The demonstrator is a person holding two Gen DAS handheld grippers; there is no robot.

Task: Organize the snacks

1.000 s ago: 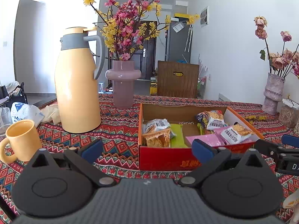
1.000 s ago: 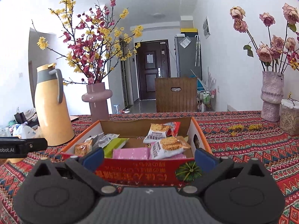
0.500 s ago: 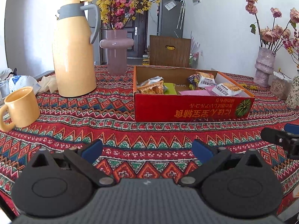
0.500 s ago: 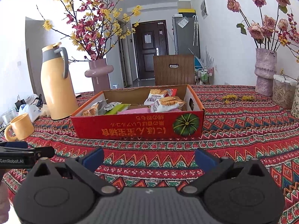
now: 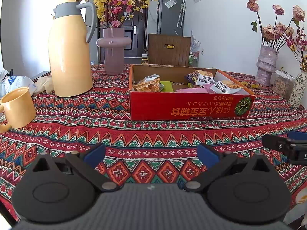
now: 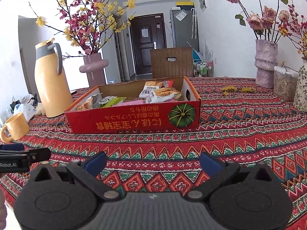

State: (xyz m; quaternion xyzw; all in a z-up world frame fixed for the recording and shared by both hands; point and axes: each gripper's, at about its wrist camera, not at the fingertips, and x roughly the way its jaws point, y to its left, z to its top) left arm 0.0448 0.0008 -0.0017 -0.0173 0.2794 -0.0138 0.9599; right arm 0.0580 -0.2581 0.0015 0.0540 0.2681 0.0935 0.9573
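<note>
A red cardboard box point(image 5: 191, 107) point(image 6: 132, 120) sits on the patterned tablecloth, holding several snack packets: white-and-orange packs point(image 5: 225, 86) point(image 6: 161, 94), a pink one point(image 5: 193, 90), a green one point(image 6: 113, 102) and an orange one point(image 5: 147, 85). My left gripper point(image 5: 151, 154) hovers open and empty over the near table edge, well short of the box. At the same distance my right gripper point(image 6: 152, 162) is open too, with nothing between its fingers. Each gripper's tip shows at the edge of the other's view.
A tall yellow thermos point(image 5: 70, 49) and a yellow mug point(image 5: 17, 107) stand left of the box. A pink vase of flowers point(image 5: 114, 51) is behind it. At the right are a rose vase point(image 6: 265, 63), a lidded container point(image 6: 285, 85) and a patterned vase point(image 6: 301, 95).
Both grippers have pulled back from right at the box to the near edge of the table, still open. The box and snacks have not moved.
</note>
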